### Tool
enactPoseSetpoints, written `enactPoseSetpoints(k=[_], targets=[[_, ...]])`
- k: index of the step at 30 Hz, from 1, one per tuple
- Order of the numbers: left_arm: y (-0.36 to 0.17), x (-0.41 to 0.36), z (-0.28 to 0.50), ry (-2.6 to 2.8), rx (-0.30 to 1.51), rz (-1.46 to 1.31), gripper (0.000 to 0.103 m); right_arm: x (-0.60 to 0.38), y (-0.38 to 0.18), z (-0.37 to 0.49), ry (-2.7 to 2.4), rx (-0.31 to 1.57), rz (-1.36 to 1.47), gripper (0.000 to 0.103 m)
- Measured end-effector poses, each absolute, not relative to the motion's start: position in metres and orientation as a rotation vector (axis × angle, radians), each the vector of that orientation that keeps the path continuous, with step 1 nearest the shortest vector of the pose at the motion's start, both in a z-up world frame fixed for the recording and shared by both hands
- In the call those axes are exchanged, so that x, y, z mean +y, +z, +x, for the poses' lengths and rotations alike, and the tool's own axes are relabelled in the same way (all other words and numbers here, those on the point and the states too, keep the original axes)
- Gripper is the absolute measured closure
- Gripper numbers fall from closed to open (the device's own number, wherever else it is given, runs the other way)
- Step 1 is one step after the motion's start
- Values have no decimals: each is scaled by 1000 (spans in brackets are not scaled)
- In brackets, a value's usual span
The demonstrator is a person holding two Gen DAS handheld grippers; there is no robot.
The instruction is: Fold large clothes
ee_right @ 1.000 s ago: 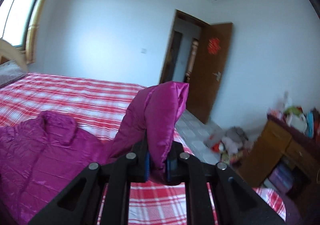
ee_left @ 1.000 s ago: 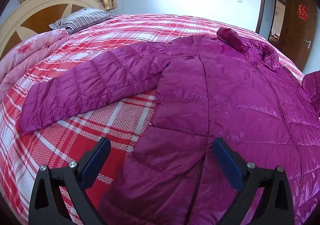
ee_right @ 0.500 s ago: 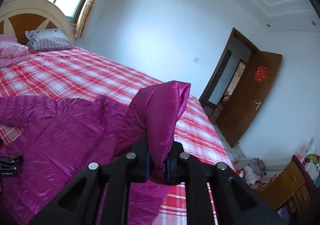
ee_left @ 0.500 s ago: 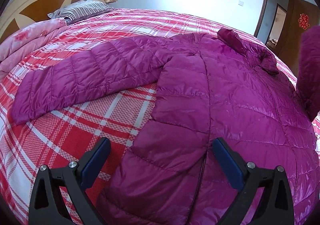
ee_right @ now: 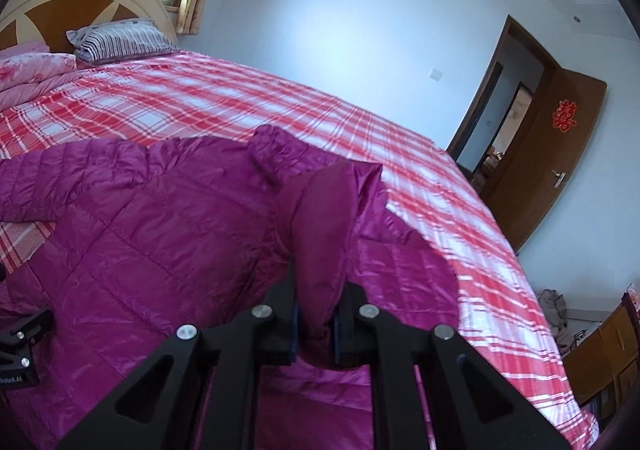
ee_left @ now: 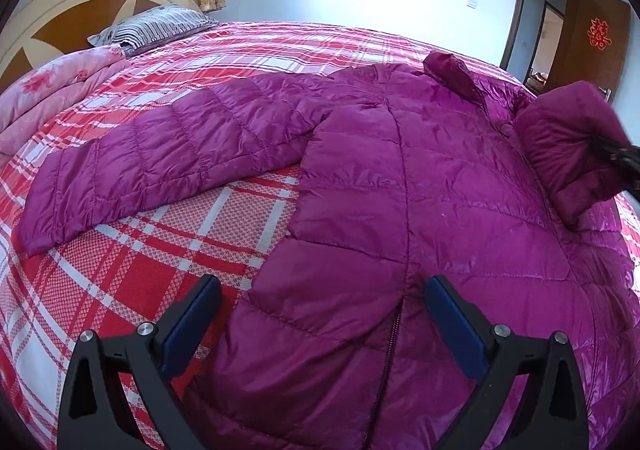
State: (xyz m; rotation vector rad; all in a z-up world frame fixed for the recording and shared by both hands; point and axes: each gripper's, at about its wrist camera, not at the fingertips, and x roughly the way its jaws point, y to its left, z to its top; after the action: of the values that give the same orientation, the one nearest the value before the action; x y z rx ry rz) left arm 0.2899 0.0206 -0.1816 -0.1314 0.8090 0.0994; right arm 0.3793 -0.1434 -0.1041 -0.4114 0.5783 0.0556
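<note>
Over the past second the right gripper [ee_right: 314, 324] has swung in and down over the bed, carrying the cuff of the right sleeve [ee_left: 568, 153], which a second ago was barely inside the left wrist view. In that view, the shiny magenta quilted down jacket [ee_left: 400, 209] lies front-up on the red-and-white plaid bedspread [ee_left: 140, 270], its other sleeve [ee_left: 160, 157] stretched out flat to the left; the left gripper [ee_left: 322, 326] hovers with jaws wide apart above the hem, gripping nothing. From the right wrist, the jaws are clamped on the sleeve cuff [ee_right: 324, 230], with the jacket's body spread to their left, the side toward which the fold appears to be heading.
</note>
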Motion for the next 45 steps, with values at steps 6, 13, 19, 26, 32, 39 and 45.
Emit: enactPoseSetpoints(k=[6,13,19,26,32,39,45], targets=[[-182,13,289,86,803,-95,1,-138,-123,388,69,627,-396,86],[-166,28,283,144,801,-79,1,-145,-121,384,312,702,-179,23],[-105,14,287,130,698,2,1,-165,-78,347,387,600,-166,24],[-68,-54,316,-5,613,109,1,-240,-68,353,199,620,-56,50],[-116,-99,371,24,653,231,1,-294,-82,380,84,682,18,55],[-173,-88,417,39,831,163,1,-328,-102,445,161,737,198,55],[-181,-78,419,-2,864,53,1,-342,-158,463,98,845,212,74]])
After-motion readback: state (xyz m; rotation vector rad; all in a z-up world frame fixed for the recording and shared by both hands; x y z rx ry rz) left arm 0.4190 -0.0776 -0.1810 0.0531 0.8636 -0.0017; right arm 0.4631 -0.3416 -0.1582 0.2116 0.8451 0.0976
